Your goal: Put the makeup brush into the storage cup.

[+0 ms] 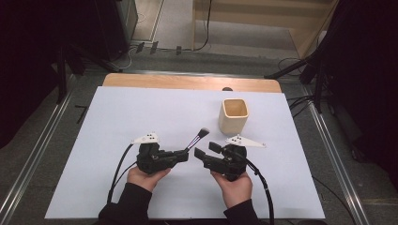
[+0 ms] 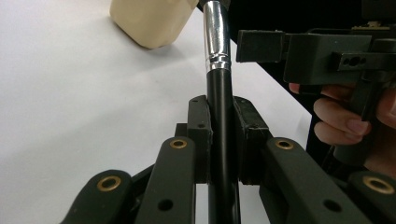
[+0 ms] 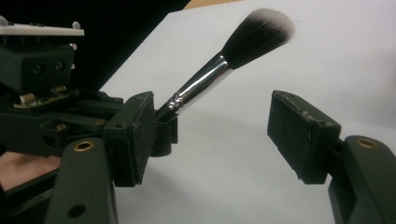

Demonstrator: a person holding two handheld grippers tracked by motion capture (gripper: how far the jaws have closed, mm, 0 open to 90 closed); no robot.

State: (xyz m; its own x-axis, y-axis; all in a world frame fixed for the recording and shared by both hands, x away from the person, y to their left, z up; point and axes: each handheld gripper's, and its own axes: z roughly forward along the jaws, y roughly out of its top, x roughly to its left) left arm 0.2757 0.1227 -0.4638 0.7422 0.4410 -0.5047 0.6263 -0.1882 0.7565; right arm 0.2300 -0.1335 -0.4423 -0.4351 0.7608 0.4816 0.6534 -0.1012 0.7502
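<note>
In the high view the left tool [image 1: 184, 153] sits low over the white sheet covering the desk [image 1: 117, 117], held by the person's left hand [image 1: 146, 177], with its grey three-cornered plate on top and a cable trailing back toward the sleeve. It is clamped on a makeup brush [image 1: 197, 138], whose thin handle slants up and to the right from the jaws, bristles raised off the desk. From above the brush is small and its parts are hard to separate; the left gripper view fills that in, showing the black handle of the makeup brush [image 2: 219, 121] pinched squarely between the two pads and the shiny metal ferrule just past them. That view also shows the beige cup [image 2: 152, 21] lying beyond the brush tip, and the right tool's body with the person's fingers [image 2: 338, 123] wrapped round it at the right edge. Moving right in the high view, the right tool [image 1: 205, 151] faces the left one at close range, held in the right hand [image 1: 237, 187]; its jaws stand apart with nothing between them. The right gripper view confirms this: the makeup brush [image 3: 224, 70] rises between the spread pads but farther off, its dark, pale-tipped bristles fanned against the white sheet, touching neither pad. Farthest right and back on the desk, the square beige cup [image 1: 233, 117] stands upright, well apart from both tools.
</note>
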